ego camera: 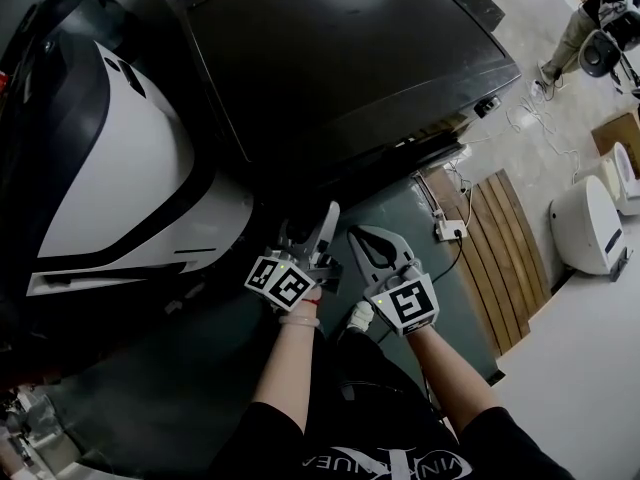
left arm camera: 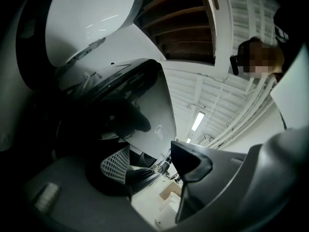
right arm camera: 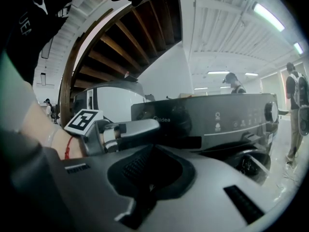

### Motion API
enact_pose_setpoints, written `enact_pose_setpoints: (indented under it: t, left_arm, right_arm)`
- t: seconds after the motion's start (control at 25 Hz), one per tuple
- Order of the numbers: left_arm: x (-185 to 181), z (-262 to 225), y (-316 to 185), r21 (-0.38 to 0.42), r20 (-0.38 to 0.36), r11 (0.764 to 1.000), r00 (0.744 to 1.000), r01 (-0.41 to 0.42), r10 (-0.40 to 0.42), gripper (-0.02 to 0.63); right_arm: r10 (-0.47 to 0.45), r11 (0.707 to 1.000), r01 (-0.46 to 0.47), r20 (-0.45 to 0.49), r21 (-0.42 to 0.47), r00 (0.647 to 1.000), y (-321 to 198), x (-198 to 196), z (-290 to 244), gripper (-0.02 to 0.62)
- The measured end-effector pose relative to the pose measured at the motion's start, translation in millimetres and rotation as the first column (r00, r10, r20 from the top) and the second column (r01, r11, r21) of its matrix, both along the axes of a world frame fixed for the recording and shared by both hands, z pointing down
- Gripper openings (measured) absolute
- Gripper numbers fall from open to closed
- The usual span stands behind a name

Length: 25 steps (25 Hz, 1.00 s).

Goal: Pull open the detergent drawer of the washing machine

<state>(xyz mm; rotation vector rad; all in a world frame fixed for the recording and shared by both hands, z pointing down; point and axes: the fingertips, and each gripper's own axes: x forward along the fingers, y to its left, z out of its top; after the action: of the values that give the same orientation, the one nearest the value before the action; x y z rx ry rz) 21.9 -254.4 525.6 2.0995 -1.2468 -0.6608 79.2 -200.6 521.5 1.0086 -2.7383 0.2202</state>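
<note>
Two hand-held grippers sit side by side in front of the washing machine [ego camera: 350, 58], just below its front edge in the head view.

1. Left gripper [ego camera: 308, 230]: the jaws stand wide apart. In the left gripper view the gridded pad [left arm camera: 116, 164] is at lower left and the opposite jaw at lower right, with nothing between them. The pads touch nothing.

2. Right gripper [ego camera: 357, 236]: the jaws are together, pad against pad, with nothing clamped. In the right gripper view the pads form a single dark seam at the bottom centre.

3. Detergent drawer [right arm camera: 166, 124]: it is at the left end of the dark control panel [right arm camera: 227, 120], on the section with the brand logo. Its front appears level with the rest of the panel, so it has not been pulled out. The dial [right arm camera: 272, 111] is at the opposite end.

4. Relative position: in the right gripper view, one silver jaw of the left gripper lies across the front of the drawer section, and its marker cube [right arm camera: 83, 121] is to the left. Whether the jaw touches the drawer cannot be determined.

5. Surroundings: a white appliance [ego camera: 120, 178] stands left of the washing machine. A power strip [ego camera: 450, 230] and wooden slats [ego camera: 500, 253] lie on the floor to the right.
</note>
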Motion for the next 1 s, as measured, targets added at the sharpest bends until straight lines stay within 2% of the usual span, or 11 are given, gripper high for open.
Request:
enact_pose_setpoints:
  t: [0.12, 0.28, 0.4, 0.44, 0.52, 0.6, 0.72, 1.0]
  left_arm:
    - [-3, -1, -2, 0.026, -0.083, 1.0, 0.996, 0.017, -0.015, 0.252]
    - [-5, -2, -2, 0.06, -0.199, 0.997, 0.979, 0.049, -0.036, 0.236]
    - [-9, 0, -4, 0.054, -0.277, 0.996, 0.959, 0.071, -0.053, 0.221]
    - [-11, 2, -5, 0.041, -0.295, 0.996, 0.954, 0.076, -0.06, 0.198]
    - [-13, 7, -6, 0.008, -0.318, 0.996, 0.945, 0.083, -0.076, 0.138]
    - [-15, 9, -5, -0.012, -0.339, 0.997, 0.937, 0.082, -0.081, 0.112]
    - [-14, 9, -5, -0.018, -0.362, 0.998, 0.93, 0.058, -0.061, 0.104]
    - [-10, 9, 2, -0.016, -0.347, 1.0, 0.937, 0.02, -0.025, 0.095]
  right_arm:
    - [0.002, 1.0, -0.002, 0.006, -0.006, 1.0, -3, 3, 2, 0.014]
    - [0.004, 1.0, -0.004, 0.008, -0.011, 1.0, -4, 3, 6, 0.014]
    - [0.011, 1.0, -0.011, 0.013, -0.016, 1.0, -4, 2, 8, 0.014]
    - [0.012, 1.0, -0.011, 0.014, -0.017, 1.0, -3, 3, 8, 0.014]
    - [0.009, 1.0, -0.009, 0.012, -0.019, 1.0, 0, 3, 9, 0.014]
    - [0.01, 1.0, -0.009, 0.011, -0.023, 1.0, 4, 3, 10, 0.014]
    - [0.015, 1.0, -0.015, 0.01, -0.024, 1.0, 6, 5, 9, 0.014]
    - [0.035, 0.999, -0.034, 0.03, -0.024, 0.999, 10, 9, 7, 0.014]
